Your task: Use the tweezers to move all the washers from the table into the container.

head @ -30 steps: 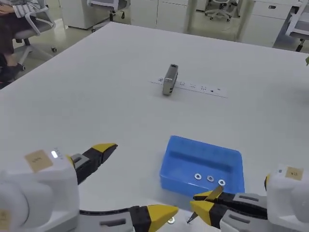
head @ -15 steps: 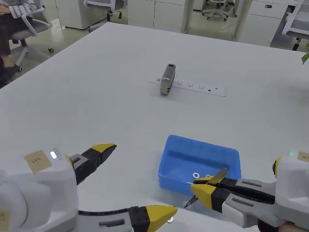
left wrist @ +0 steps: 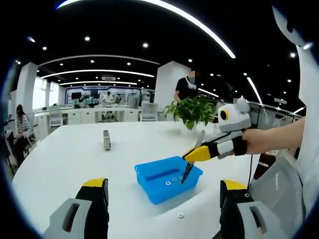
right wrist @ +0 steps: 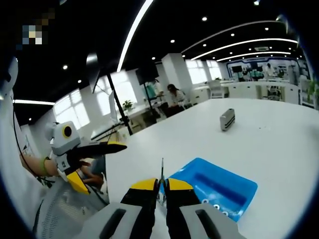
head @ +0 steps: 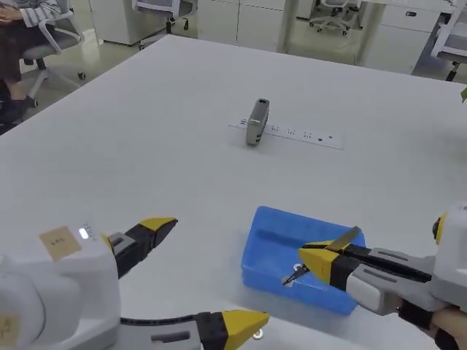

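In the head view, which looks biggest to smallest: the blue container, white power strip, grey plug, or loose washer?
1. blue container
2. white power strip, by length
3. grey plug
4. loose washer
The strip and plug sit farther away, so their true size is unsure.

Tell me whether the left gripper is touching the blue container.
Apart. The head view shows a strip of bare table between the open left gripper and the blue container.

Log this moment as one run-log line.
right gripper: jaws shut on tweezers, tips over container | left gripper: jaws open above table | washer on table | washers in container
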